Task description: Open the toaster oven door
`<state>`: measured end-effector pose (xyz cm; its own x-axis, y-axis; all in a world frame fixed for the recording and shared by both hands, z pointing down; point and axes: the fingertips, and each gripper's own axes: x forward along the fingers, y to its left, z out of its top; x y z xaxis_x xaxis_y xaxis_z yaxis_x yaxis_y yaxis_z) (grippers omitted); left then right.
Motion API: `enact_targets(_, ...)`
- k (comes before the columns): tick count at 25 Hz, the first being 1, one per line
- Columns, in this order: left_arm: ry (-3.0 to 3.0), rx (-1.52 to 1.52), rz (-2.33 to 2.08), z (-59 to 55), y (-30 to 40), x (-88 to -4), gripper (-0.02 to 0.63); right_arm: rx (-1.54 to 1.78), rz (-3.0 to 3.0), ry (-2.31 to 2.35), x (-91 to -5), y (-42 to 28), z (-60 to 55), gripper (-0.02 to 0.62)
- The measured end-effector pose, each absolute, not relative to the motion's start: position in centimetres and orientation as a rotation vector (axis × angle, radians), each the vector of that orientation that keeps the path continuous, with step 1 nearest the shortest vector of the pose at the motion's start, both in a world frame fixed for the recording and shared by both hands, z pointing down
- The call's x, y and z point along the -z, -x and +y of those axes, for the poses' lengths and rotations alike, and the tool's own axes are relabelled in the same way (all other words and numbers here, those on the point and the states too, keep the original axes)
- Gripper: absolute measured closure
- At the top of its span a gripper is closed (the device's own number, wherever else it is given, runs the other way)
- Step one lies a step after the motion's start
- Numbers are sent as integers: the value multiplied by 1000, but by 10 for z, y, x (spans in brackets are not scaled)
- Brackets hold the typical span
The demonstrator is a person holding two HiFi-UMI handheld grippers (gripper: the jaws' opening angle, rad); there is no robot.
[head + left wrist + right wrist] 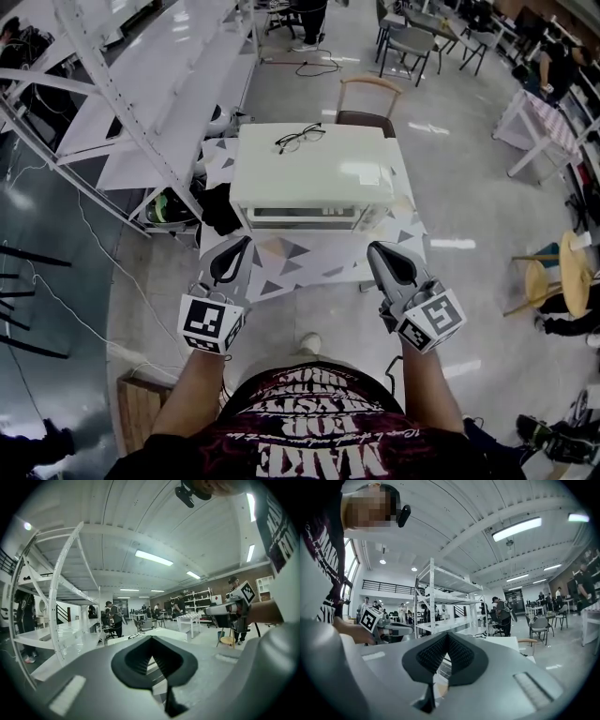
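Note:
The white toaster oven (309, 173) stands on a table with a triangle-patterned cloth (300, 262), and its front door (305, 217) is closed. Black glasses (300, 138) lie on its top. My left gripper (237, 248) hovers just short of the door's left end. My right gripper (379, 251) is held at the same height by the door's right end. Both are shut with nothing between the jaws and neither touches the oven. Beyond the left gripper (151, 639) the oven's top (164, 633) shows. Beyond the right gripper (447, 637) the oven top (501, 643) shows too.
A wood-backed chair (367, 98) stands behind the table. White shelving (141, 94) runs along the left. Round wooden stools (553, 272) are at the right, and a wooden crate (141, 405) sits by my left leg. People stand and sit further off in the room.

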<state>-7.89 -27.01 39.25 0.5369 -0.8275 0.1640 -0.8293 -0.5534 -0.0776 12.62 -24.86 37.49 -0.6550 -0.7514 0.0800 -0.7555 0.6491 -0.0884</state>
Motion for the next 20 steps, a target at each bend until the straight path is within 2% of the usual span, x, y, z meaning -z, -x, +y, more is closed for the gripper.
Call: enact_targets(20, -2617, -422, -1496, -310, 75, -442, 606, -267, -2861, -1278, -393, -149, -257, 569)
